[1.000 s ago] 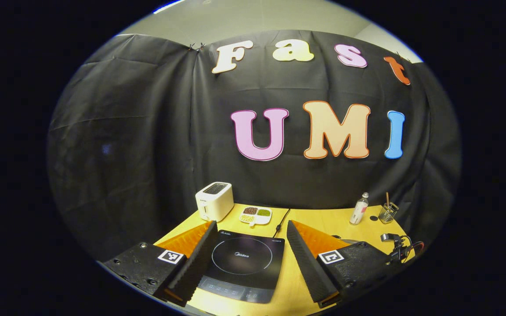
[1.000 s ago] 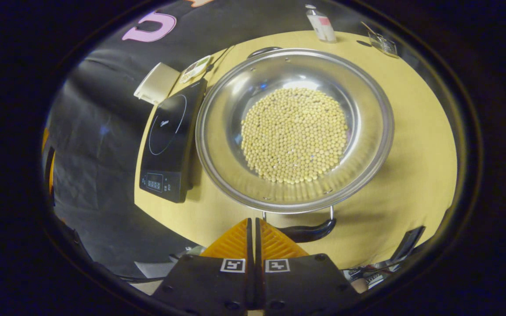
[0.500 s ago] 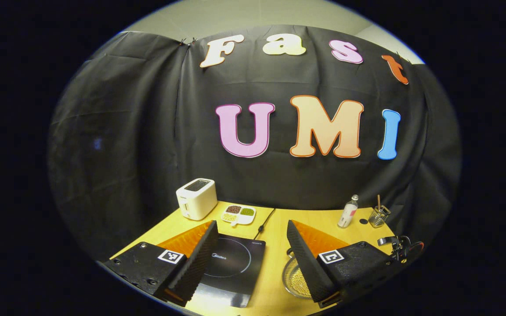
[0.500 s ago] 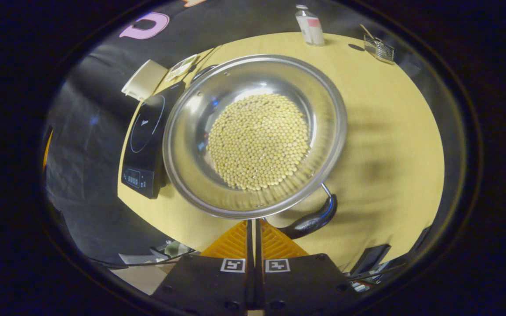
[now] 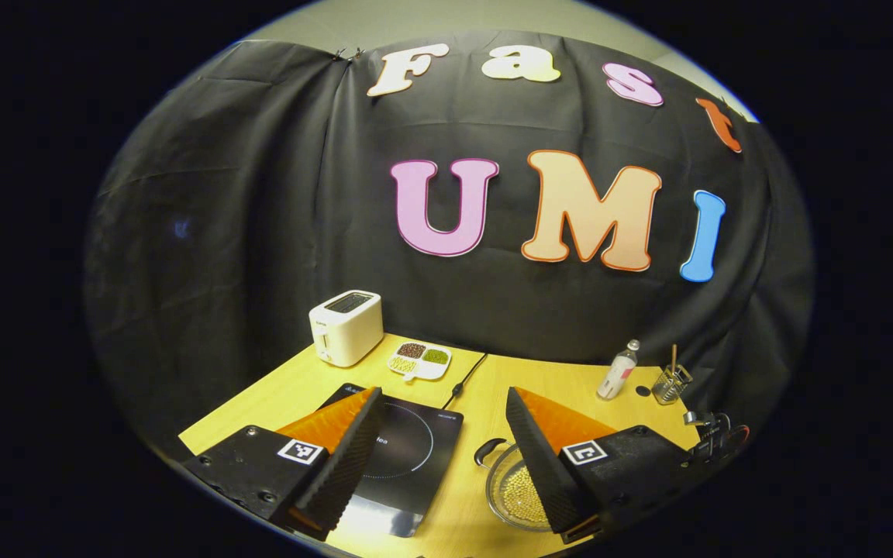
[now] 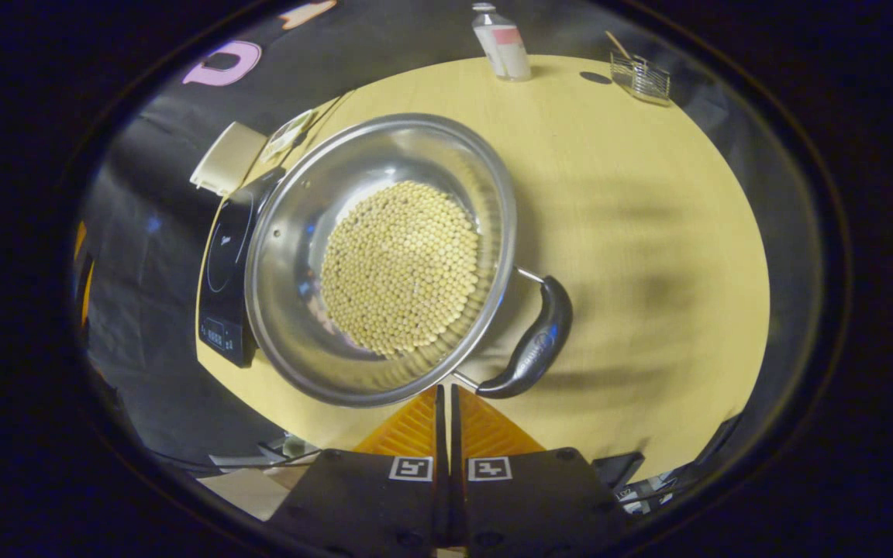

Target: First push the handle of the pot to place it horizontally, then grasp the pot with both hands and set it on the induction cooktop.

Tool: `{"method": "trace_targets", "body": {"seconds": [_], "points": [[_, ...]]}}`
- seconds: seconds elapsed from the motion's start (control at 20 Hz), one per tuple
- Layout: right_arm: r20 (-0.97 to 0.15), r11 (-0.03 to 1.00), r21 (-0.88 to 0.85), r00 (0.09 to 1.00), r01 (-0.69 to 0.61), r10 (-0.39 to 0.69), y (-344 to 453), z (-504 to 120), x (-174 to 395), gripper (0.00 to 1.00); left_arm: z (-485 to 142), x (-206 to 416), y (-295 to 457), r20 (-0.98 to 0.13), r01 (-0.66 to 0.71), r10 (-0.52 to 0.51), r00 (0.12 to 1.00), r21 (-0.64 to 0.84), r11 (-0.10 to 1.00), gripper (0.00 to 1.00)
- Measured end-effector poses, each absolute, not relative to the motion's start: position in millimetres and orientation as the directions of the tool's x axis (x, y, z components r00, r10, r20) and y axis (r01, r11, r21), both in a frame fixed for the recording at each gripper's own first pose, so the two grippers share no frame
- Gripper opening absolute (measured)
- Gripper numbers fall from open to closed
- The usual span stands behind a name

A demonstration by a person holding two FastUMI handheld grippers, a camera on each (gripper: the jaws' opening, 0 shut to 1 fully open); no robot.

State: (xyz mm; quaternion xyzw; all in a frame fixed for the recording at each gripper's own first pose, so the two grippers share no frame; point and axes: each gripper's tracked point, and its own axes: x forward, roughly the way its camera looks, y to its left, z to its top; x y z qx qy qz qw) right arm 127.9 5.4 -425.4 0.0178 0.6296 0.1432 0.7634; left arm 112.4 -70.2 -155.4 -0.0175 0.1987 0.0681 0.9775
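While my right tool sits closed, its two fingers pressed together with nothing between them, its tip lies right at the near end of the pot's black handle, by the rim of the pot. The pot, full of pale beans, stands on the yellow surface just beside the cooktop, which lies to its left. In the right gripper view the handle's long axis runs slantwise, up and to the right away from my fingertips. I judge it needs a further sideways push to lie level. My left tool is wide open and empty, held above the surface between cooktop and pot, so the right one is nearer the handle.
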Motion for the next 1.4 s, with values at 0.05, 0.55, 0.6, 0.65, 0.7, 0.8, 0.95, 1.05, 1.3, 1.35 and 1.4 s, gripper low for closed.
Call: {"method": "trace_targets", "body": {"seconds": [0.05, 0.55, 0.6, 0.65, 0.7, 0.8, 0.95, 1.05, 1.3, 1.35, 1.4], "points": [[-0.957, 0.959, 0.206, 0.167, -0.193, 0.239, 0.7, -425.7, 130.4, 0.02, -156.5, 112.6, -68.4, -0.394, -0.15, 0.137, 0.909, -0.004, 0.989, 0.96], [-0.955, 0.96, 0.194, 0.186, -0.2, 0.232, -17.4, -422.9, 171.5, 0.02, -175.3, 100.7, -65.2, -0.432, -0.206, 0.194, 0.881, 0.019, 0.978, 0.96], [-0.954, 0.959, 0.194, 0.186, -0.206, 0.233, -17.9, -422.6, 175.0, 0.02, -180.4, 97.5, -64.5, -0.441, -0.213, 0.201, 0.875, 0.022, 0.977, 0.96], [-0.954, 0.958, 0.194, 0.188, -0.21, 0.234, -18.2, -422.7, 179.1, 0.02, -184.7, 94.3, -63.3, -0.451, -0.22, 0.208, 0.868, 0.025, 0.975, 0.96], [-0.954, 0.958, 0.194, 0.188, -0.212, 0.235, -19.1, -423.6, 181.0, 0.07, -190.4, 89.4, -62.5, -0.465, -0.226, 0.214, 0.859, 0.03, 0.974, 0.96], [-0.952, 0.956, 0.2, 0.187, -0.215, 0.241, -18.9, -422.3, 187.0, 0.02, -200.6, 80.4, -61.4, -0.491, -0.237, 0.226, 0.841, 0.042, 0.971, 0.96], [-0.948, 0.953, 0.212, 0.191, -0.216, 0.254, -19.4, -422.3, 196.1, 0.02, -212.1, 70.3, -62.0, -0.52, -0.241, 0.234, 0.822, 0.056, 0.969, 0.96], [-0.946, 0.951, 0.214, 0.197, -0.222, 0.258, -19.7, -421.7, 200.7, 0.02, -216.0, 68.5, -63.0, -0.525, -0.237, 0.229, 0.82, 0.053, 0.97, 0.96], [-0.943, 0.945, 0.211, 0.202, -0.252, 0.264, -19.8, -419.2, 201.6, 0.02, -226.7, 69.6, -61.7, -0.547, -0.225, 0.21, 0.81, 0.04, 0.974, 0.96], [-0.939, 0.94, 0.224, 0.201, -0.257, 0.279, -19.1, -417.2, 201.6, 0.05, -228.9, 69.6, -61.6, -0.556, -0.221, 0.202, 0.807, 0.033, 0.975, 0.96], [-0.938, 0.941, 0.224, 0.206, -0.252, 0.279, -21.4, -413.7, 200.9, 0.0, -232.2, 71.2, -63.4, -0.562, -0.214, 0.191, 0.805, 0.026, 0.977, 0.97]]}}
